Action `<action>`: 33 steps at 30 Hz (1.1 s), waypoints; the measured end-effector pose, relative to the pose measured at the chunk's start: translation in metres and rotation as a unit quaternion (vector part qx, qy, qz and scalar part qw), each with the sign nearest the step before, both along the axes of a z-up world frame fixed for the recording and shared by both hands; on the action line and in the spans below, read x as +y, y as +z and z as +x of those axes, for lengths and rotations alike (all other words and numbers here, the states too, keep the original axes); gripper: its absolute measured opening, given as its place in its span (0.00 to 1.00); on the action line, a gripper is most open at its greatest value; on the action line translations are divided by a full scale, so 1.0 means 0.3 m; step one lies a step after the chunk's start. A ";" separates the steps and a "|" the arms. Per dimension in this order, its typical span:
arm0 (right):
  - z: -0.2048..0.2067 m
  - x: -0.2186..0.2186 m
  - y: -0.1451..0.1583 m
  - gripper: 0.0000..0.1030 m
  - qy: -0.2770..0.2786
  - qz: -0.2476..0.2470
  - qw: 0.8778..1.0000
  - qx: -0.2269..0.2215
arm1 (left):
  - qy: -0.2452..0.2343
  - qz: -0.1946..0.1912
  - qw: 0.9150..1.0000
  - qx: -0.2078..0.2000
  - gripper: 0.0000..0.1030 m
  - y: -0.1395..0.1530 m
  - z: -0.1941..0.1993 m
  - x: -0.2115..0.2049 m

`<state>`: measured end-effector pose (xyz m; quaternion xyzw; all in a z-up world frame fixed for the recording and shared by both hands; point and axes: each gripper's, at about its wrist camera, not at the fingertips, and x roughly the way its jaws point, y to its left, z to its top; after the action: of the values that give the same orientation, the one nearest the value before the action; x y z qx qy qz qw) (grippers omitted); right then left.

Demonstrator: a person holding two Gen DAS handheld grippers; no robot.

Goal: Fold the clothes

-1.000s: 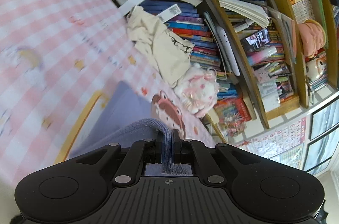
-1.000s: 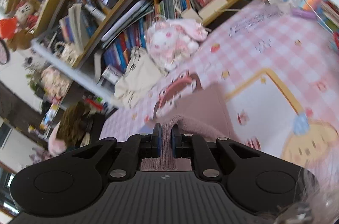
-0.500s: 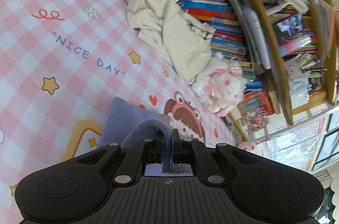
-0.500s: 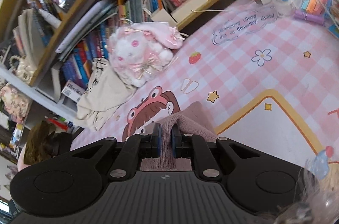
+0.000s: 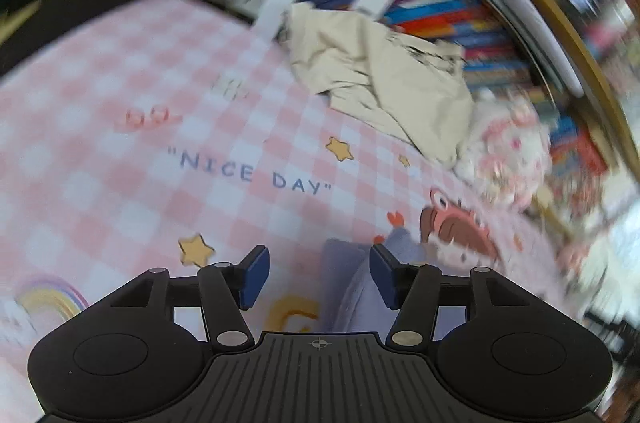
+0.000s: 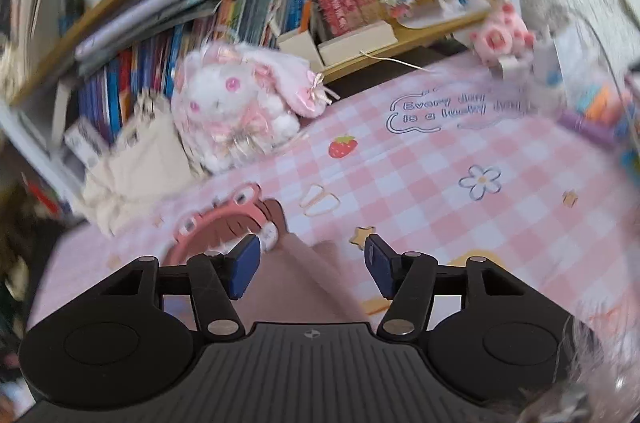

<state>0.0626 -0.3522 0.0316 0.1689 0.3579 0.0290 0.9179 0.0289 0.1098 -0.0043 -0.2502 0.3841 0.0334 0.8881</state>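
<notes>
A folded garment lies on the pink checked tablecloth point(image 5: 120, 183). It looks lavender point(image 5: 348, 291) in the left wrist view and dusty pink point(image 6: 304, 283) in the right wrist view. My left gripper point(image 5: 319, 275) hangs just above it with its jaws opening; the cloth lies between them, close to the right pad, and is not pinched. My right gripper point(image 6: 311, 269) is the same: jaws opening, the garment's folded edge below and between the blue pads point(image 6: 244, 269), free of both.
A crumpled cream garment point(image 5: 380, 79) is heaped at the table's far edge against a bookshelf point(image 6: 240, 3). A pink and white plush rabbit point(image 6: 232, 107) sits beside it. Small boxes and stationery point(image 6: 600, 111) crowd the far right.
Both grippers were shut on the garment's knitted edge; now both stand open and the edge lies on the tablecloth. Both views have swung and are blurred.
</notes>
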 end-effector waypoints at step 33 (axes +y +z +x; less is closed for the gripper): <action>0.184 0.073 -0.150 0.33 0.029 -0.073 0.993 0.086 | -0.137 0.136 0.981 0.002 0.19 -0.080 0.198 -0.150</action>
<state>0.1177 -0.3304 -0.0135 0.0930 0.4414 0.0153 0.8923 0.0882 0.0647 -0.0284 -0.0720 0.4086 -0.0364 0.9091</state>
